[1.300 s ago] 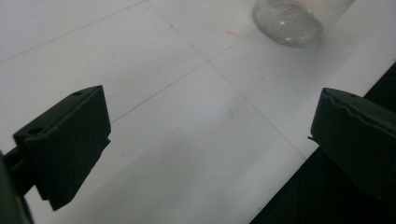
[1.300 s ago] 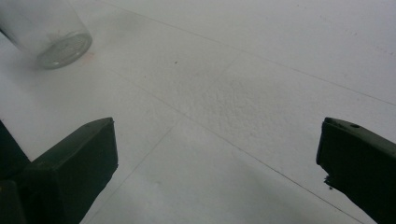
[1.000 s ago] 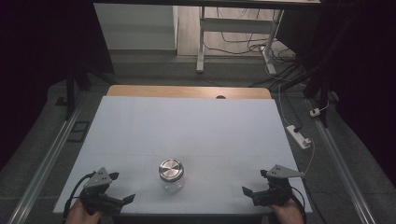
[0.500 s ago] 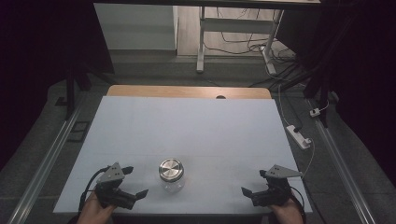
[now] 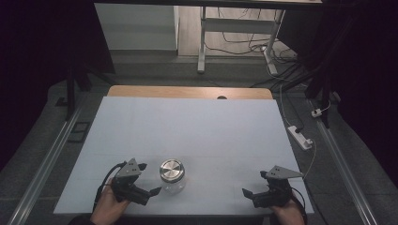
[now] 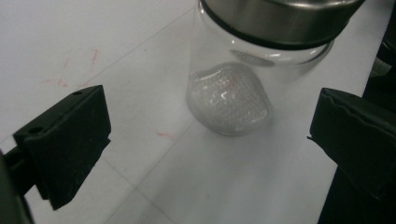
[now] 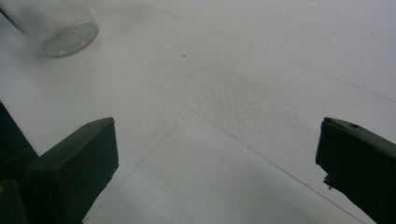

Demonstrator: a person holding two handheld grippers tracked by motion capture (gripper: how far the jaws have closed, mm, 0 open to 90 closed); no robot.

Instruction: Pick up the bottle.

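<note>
White table (image 5: 187, 126), dark room behind; glass jar (image 5: 172, 176) with steel lid (image 5: 171, 169) near front edge, just right of left gripper (image 5: 146, 182); right gripper (image 5: 253, 183) well apart. Left gripper view: jaws spread wide, jar between, untouched. Right gripper view: jaws spread, empty. Likely rigid, slippery, breakable; best gripped around glass body below lid.
</note>
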